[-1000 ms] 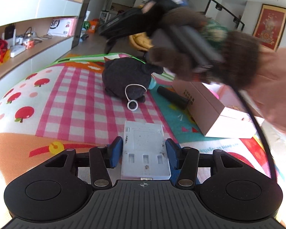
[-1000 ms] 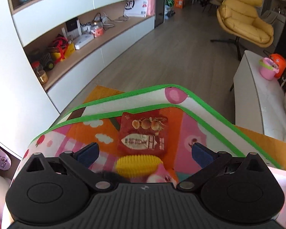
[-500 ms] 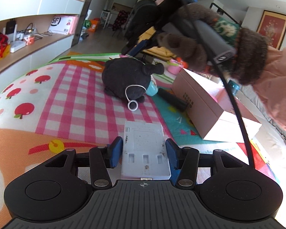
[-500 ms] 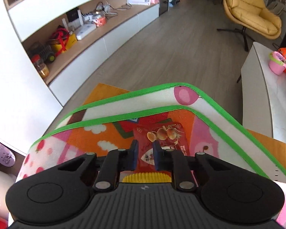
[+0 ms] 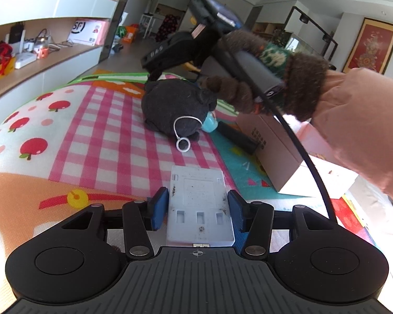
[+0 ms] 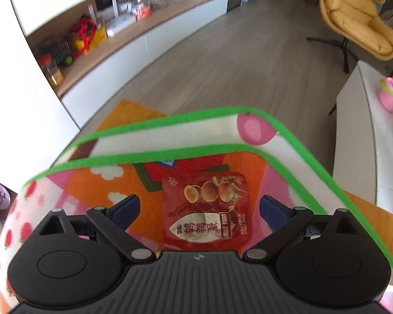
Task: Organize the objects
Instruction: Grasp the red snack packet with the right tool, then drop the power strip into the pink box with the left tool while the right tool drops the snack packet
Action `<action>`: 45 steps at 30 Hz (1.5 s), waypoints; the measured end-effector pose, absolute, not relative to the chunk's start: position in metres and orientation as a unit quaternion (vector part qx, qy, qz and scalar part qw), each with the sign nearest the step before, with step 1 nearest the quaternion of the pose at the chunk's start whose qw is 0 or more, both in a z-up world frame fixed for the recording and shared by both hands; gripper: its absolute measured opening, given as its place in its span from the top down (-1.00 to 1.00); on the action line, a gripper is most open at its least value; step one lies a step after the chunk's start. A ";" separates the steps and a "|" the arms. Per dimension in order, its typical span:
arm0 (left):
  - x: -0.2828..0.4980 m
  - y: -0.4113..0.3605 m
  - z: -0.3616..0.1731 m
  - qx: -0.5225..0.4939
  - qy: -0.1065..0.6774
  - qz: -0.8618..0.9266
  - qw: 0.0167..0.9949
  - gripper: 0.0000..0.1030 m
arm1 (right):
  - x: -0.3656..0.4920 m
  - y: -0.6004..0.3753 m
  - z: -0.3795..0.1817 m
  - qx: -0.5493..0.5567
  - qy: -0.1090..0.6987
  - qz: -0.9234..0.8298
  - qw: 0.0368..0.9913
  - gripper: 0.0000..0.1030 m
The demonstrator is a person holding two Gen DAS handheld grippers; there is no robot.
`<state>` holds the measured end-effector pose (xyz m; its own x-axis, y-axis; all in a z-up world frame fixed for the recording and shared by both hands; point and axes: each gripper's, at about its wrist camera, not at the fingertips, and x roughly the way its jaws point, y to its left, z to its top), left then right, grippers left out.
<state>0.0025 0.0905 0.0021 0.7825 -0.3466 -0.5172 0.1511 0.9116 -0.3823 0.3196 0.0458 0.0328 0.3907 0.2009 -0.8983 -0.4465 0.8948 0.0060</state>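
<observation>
My left gripper is shut on a white flat plastic block held just above the play mat. A dark plush toy with a white cord loop lies ahead of it, a small blue cup tucked against it. My right gripper is open over a red snack packet lying flat on the mat's orange corner; the packet sits between the open fingers. The right gripper's body and the gloved hand show in the left wrist view, above the plush.
A pink-brown cardboard box and a black cylinder lie right of the plush. The green mat edge drops to wood floor. Cluttered shelves stand left, a yellow chair and white bench right.
My right gripper shut half a second ago and is now open again, moved forward over the red packet; the yellow ridged toy has left its view. The left gripper kept its hold.
</observation>
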 end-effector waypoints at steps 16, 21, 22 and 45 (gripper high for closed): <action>0.004 0.082 0.004 -0.136 0.305 -0.125 0.934 -0.05 | 0.155 -0.047 0.160 -0.078 0.397 0.273 0.873 -0.50; 0.002 0.071 0.007 -0.103 0.309 -0.108 0.939 -0.05 | 0.055 -0.100 0.161 -0.106 0.389 0.251 0.880 -0.51; 0.000 0.068 0.008 -0.099 0.312 -0.107 0.939 -0.05 | 0.040 -0.110 0.157 -0.107 0.392 0.247 0.880 -0.51; 0.123 -0.088 0.091 -0.080 0.260 -0.197 0.942 -0.02 | -0.066 -0.241 0.095 -0.046 0.353 0.165 0.920 -0.51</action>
